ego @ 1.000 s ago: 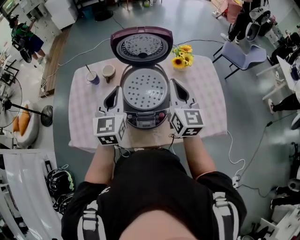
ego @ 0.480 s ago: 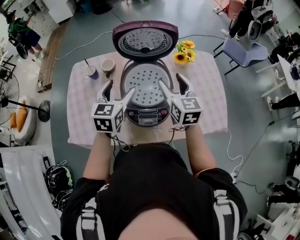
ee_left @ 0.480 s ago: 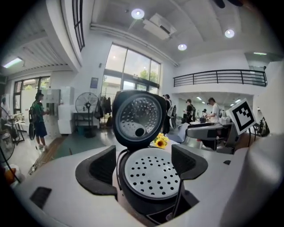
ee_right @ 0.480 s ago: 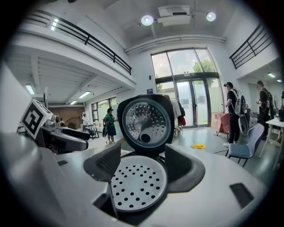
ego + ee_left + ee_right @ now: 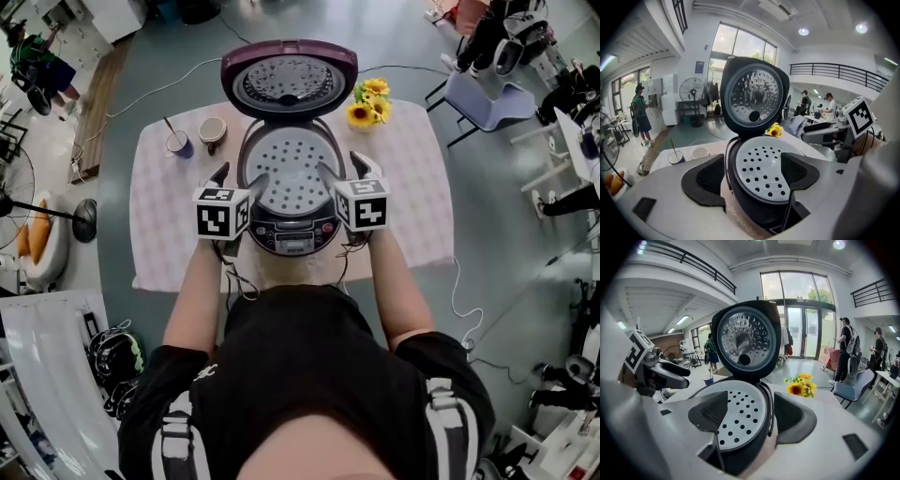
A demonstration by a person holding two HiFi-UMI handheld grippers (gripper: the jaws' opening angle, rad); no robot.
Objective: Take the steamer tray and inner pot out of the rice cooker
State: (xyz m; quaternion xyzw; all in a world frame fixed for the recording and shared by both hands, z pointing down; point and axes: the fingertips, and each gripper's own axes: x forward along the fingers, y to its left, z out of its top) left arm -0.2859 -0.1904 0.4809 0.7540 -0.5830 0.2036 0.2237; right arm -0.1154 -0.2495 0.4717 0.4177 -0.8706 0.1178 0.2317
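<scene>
The rice cooker stands mid-table with its purple lid tipped up. The perforated grey steamer tray lies in its mouth and hides the inner pot. My left gripper is open and straddles the cooker's left rim, one jaw over the tray and one outside. My right gripper is open and straddles the right rim the same way. In the gripper views the rim runs between the left gripper's pads and the right gripper's pads without visible contact. Both pairs of jaws have just opened wide.
On the checked tablecloth, a blue cup with a spoon and a beige cup stand at the back left. Sunflowers stand at the back right. A chair and several people are beyond the table.
Both grippers moved forward and down to the cooker's mouth, and their jaws now stand spread across its rims. The cooker, tray and lid stayed put.
</scene>
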